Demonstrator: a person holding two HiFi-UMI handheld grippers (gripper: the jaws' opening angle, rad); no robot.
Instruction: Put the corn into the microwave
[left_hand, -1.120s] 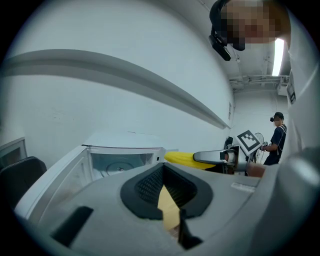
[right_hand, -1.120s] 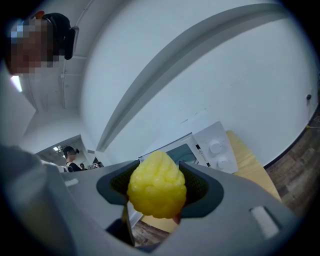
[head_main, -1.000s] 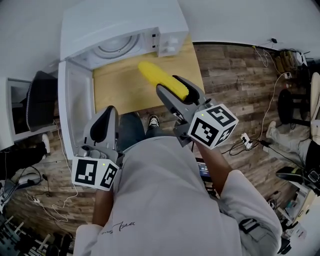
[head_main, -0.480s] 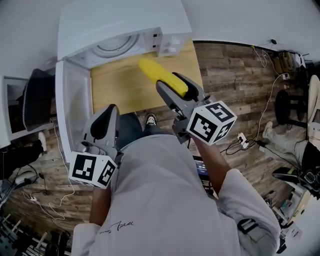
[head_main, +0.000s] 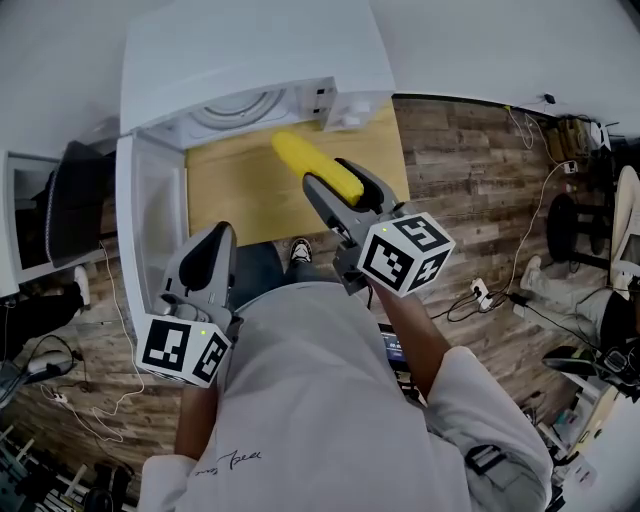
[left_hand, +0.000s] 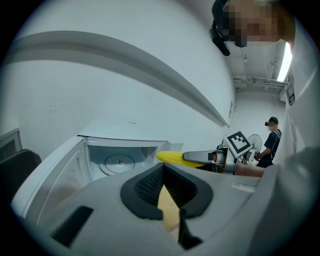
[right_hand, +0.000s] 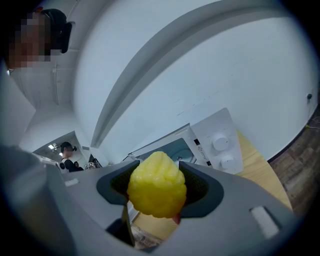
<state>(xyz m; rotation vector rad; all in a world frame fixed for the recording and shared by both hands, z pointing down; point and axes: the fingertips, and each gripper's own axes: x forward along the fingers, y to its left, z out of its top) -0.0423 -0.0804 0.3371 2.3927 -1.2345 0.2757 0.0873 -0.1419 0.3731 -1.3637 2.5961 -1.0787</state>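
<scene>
The yellow corn (head_main: 305, 165) sticks out forward from my right gripper (head_main: 335, 178), which is shut on its rear end above the wooden table (head_main: 235, 185). Its tip points at the open white microwave (head_main: 250, 60), just in front of the cavity. In the right gripper view the corn (right_hand: 157, 185) fills the space between the jaws, with the cavity behind it. My left gripper (head_main: 212, 245) hangs low at the table's near edge, beside the swung-open door (head_main: 150, 230), shut and holding nothing. From the left gripper view the turntable (left_hand: 120, 161) and the corn (left_hand: 172, 158) are visible.
The microwave's panel with two knobs (right_hand: 220, 145) is to the right of the cavity. A black chair (head_main: 75, 200) stands left of the door. Cables (head_main: 500, 290) lie on the wooden floor at the right. Another person (left_hand: 272, 140) stands far off.
My right gripper has carried the corn forward and a little left, so its tip is nearer the microwave opening. The left gripper has shifted slightly and stays shut.
</scene>
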